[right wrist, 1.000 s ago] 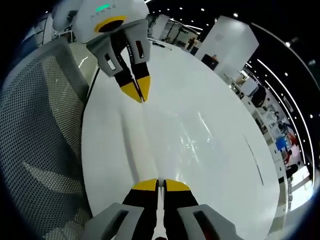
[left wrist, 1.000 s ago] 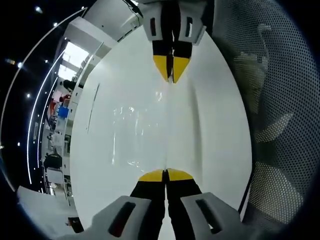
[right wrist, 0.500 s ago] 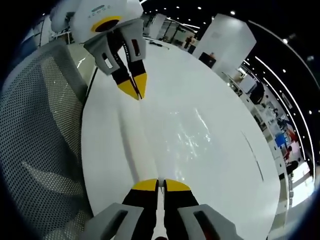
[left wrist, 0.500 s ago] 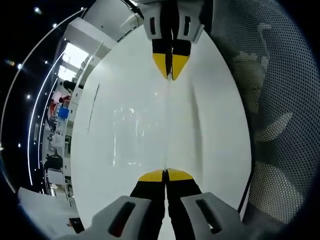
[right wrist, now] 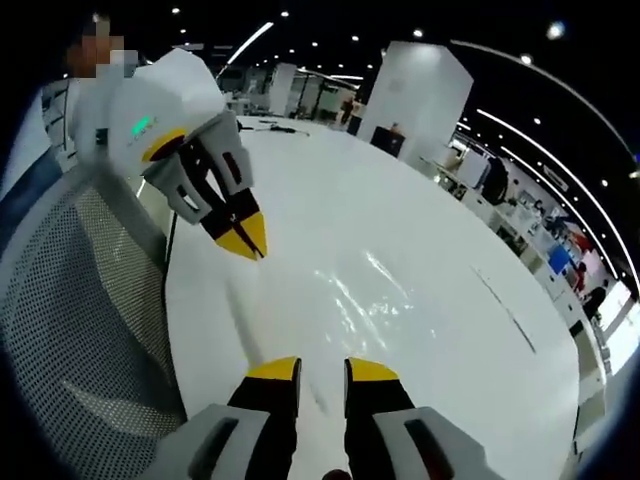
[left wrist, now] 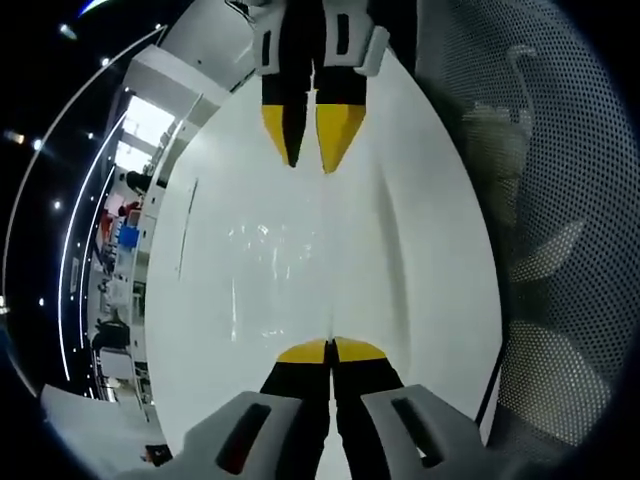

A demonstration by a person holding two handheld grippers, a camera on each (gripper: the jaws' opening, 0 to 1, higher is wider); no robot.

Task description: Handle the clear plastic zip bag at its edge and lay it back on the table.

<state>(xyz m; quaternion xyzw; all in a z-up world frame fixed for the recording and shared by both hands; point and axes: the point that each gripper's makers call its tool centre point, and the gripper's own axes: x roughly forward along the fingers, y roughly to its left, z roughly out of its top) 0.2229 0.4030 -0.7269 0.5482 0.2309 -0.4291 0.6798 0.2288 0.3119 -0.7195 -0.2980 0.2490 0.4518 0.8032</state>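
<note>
Your right gripper (right wrist: 322, 368) just opened and let go; left gripper (left wrist: 331, 349) stays pinched on the bag (left wrist: 300, 270) edge over the table (left wrist: 430, 260); release left next

left tool (left wrist: 331, 351) | yellow tips, black jaws, grey housing
</note>
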